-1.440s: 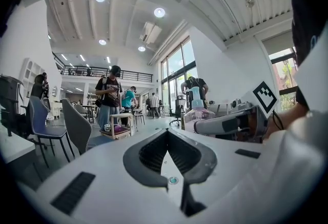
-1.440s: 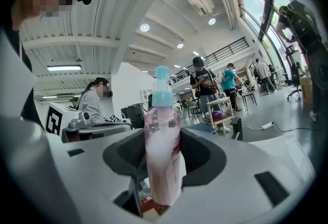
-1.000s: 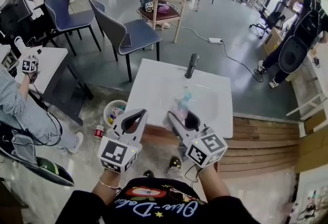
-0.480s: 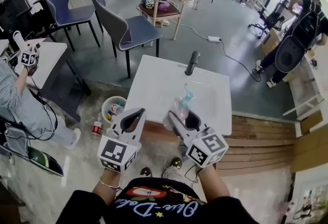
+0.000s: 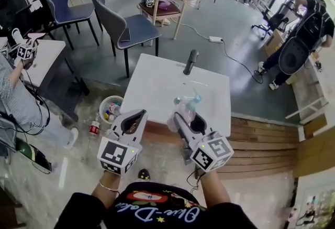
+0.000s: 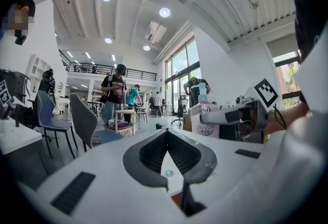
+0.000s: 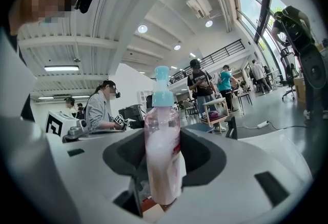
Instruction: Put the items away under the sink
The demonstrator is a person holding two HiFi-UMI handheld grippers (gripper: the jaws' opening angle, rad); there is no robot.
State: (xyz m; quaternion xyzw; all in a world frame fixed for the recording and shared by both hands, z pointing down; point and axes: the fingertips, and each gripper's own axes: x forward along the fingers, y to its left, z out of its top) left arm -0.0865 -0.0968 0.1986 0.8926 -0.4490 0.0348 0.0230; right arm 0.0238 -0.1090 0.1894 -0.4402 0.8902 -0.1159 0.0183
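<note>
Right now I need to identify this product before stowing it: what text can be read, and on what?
"クレンジングオイル": on the label of the bottle, seen in the left gripper view. The line above it is too blurred to read.
"Blue-D…": on the person's shirt, upside down in the head view. The remaining letters are unclear.
No other text is readable.

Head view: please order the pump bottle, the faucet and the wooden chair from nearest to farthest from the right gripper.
1. The pump bottle, held by the right gripper.
2. The faucet, beyond it, at the white counter's far edge.
3. The wooden chair, farthest, well behind the faucet.
</note>
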